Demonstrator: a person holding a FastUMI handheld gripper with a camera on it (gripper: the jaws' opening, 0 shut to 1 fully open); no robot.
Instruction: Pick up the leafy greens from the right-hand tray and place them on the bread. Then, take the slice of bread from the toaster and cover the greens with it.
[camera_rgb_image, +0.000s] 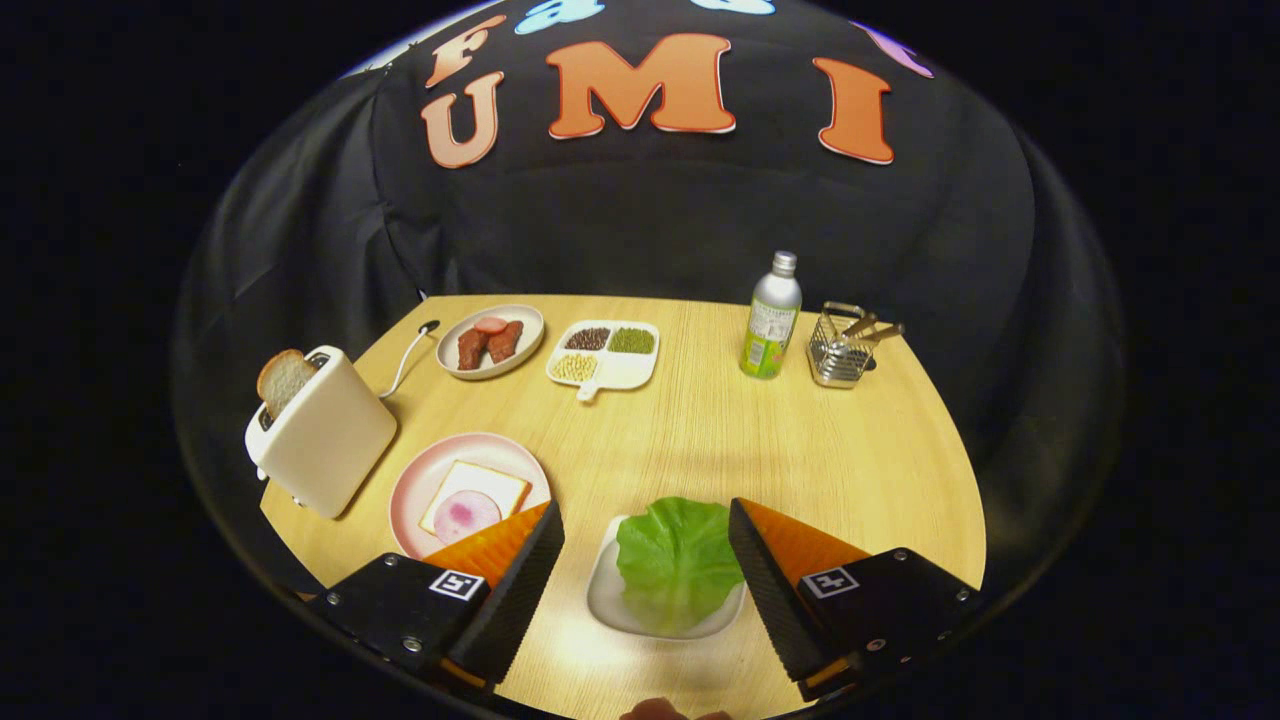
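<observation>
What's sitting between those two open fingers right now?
In the gripper view, the green lettuce leaf on its small white tray lies between the open gripper's fingers. Neither finger touches the leaf.

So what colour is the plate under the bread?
Pink, seen in the gripper view: the plate holds the bread, left of the open gripper.

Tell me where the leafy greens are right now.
In the gripper view, the leafy greens lie on a small white tray between the open gripper fingers, to the right of the pink plate holding the bread.
</observation>
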